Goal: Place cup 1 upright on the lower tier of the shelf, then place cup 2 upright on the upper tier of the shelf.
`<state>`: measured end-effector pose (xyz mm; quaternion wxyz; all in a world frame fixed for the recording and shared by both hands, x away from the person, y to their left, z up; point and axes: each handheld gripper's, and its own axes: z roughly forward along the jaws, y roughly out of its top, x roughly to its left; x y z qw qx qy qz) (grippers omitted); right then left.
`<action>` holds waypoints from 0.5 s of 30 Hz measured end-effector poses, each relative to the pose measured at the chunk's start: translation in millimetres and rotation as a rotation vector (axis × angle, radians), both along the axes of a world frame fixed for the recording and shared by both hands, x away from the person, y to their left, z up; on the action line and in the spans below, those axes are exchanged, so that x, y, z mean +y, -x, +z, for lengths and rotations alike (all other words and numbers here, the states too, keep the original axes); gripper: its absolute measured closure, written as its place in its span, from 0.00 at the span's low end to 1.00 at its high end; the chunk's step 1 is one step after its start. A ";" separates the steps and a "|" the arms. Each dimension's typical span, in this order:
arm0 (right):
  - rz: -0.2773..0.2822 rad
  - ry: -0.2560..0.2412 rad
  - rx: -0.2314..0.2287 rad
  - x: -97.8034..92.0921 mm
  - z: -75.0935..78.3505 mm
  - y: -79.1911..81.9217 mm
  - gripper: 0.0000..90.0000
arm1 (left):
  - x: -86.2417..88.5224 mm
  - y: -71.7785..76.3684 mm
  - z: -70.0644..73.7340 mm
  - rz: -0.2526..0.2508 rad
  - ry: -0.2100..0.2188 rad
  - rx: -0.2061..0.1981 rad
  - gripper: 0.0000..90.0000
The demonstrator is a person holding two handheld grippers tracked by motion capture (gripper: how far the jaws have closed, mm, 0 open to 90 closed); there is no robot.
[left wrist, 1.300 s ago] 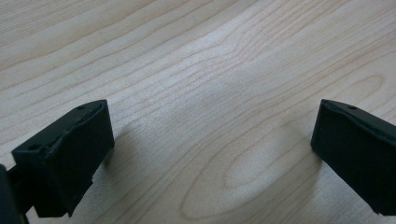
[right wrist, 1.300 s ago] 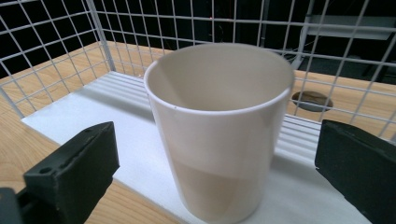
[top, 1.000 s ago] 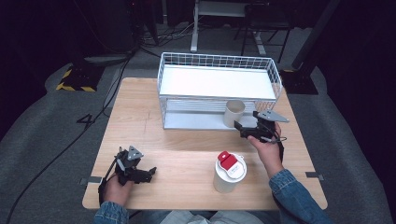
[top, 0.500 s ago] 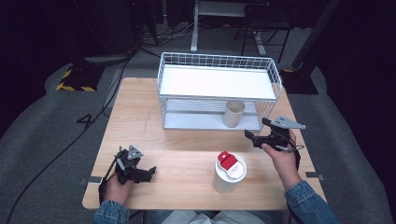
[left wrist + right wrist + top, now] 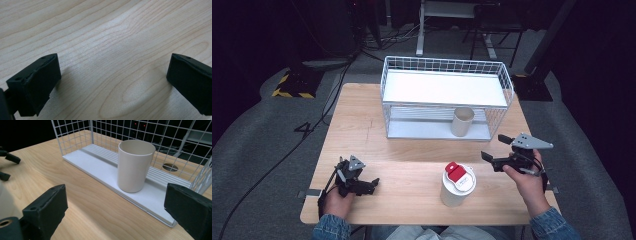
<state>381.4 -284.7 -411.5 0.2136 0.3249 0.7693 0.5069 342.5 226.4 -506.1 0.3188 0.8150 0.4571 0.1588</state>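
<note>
My right tool point(image 5: 497, 150), jaws spread and empty, sits nearer the lidded cup point(image 5: 458, 183) at the counter's near edge, just left of it; left tool point(image 5: 368, 184) released too.

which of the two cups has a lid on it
The white cup with the red-tabbed lid at the table's front; the beige cup on the wire rack's lower shelf stands open.

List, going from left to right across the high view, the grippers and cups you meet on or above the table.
left gripper → lidded cup with the red tab → beige cup on the wire rack's lower shelf → right gripper
</note>
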 end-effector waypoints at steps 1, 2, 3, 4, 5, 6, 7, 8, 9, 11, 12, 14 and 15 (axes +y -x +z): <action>0.002 -0.004 0.001 -4.1 1.0 5.8 0.06 | 0.0 0.0 0.0 0.000 0.000 0.000 0.00; -0.001 -0.008 0.006 -5.6 1.1 8.0 0.06 | -0.1 0.0 0.0 0.000 0.001 0.000 0.00; 0.004 -0.010 0.009 -8.4 0.9 11.4 0.06 | -0.1 0.1 -0.1 0.001 0.001 0.000 0.00; 0.004 -0.009 0.011 -10.1 0.8 13.6 0.06 | -0.1 0.1 -0.1 0.001 0.001 0.000 0.00; 0.002 -0.012 0.014 -12.6 0.2 17.1 0.06 | -0.1 0.1 0.0 0.001 0.001 0.000 0.00; 0.007 -0.016 0.018 -14.6 -0.3 19.9 0.06 | -0.1 0.1 0.0 0.001 0.001 -0.001 0.00; 0.014 -0.019 0.022 -16.5 -1.0 23.2 0.06 | -0.1 0.1 0.0 0.001 0.001 -0.001 0.00; 0.014 -0.019 0.020 -17.8 -1.5 25.6 0.07 | -0.1 0.0 0.0 0.001 0.001 -0.001 0.00; 0.015 -0.020 0.022 -20.2 -2.2 29.9 0.07 | -0.1 0.1 -0.1 0.001 0.000 -0.001 0.00; 0.024 -0.035 0.023 -23.4 -3.2 36.6 0.07 | -0.1 0.2 -0.2 0.002 0.001 -0.003 0.00; 0.022 -0.035 0.024 -24.4 -3.3 39.1 0.07 | -0.2 0.4 -0.2 0.003 0.001 -0.004 0.00; 0.038 -0.040 0.026 -25.7 -4.2 45.8 0.07 | -0.2 0.7 -0.2 0.004 0.002 -0.003 0.00; 0.043 -0.039 0.026 -25.6 -4.3 48.6 0.07 | -0.2 0.6 -0.2 0.004 0.001 -0.004 0.00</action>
